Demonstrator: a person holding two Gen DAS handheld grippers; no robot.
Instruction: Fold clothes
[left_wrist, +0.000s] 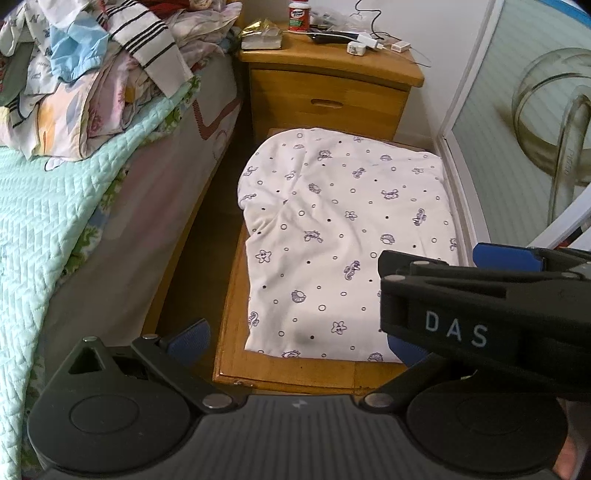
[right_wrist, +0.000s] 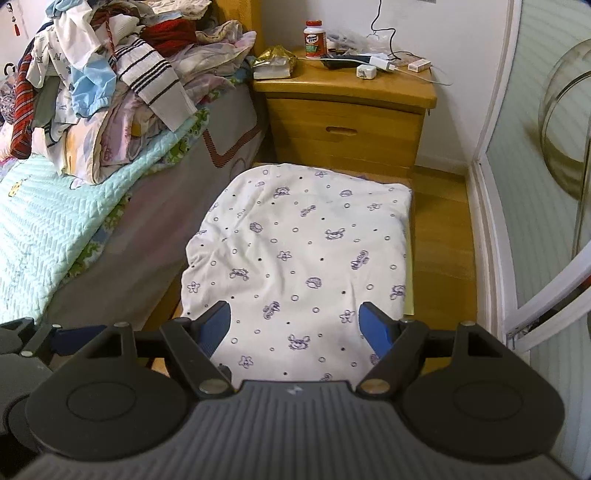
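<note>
The bed (right_wrist: 55, 229) on the left carries a heap of unfolded clothes (right_wrist: 110, 92). Beside it a white printed garment (right_wrist: 295, 258) lies folded on a low wooden bench (left_wrist: 236, 332), in front of the nightstand (right_wrist: 347, 110). The right gripper (right_wrist: 297, 325) hangs over the garment's near edge, its 2 fingers spread and empty. The left gripper (left_wrist: 291, 339) is spread too, holding nothing.

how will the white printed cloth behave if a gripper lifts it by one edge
The cloth will probably droop: it lies creased and follows the wooden platform under it. It looks thin, so likely light. Its layers may slide apart, since it seems folded over.
</note>
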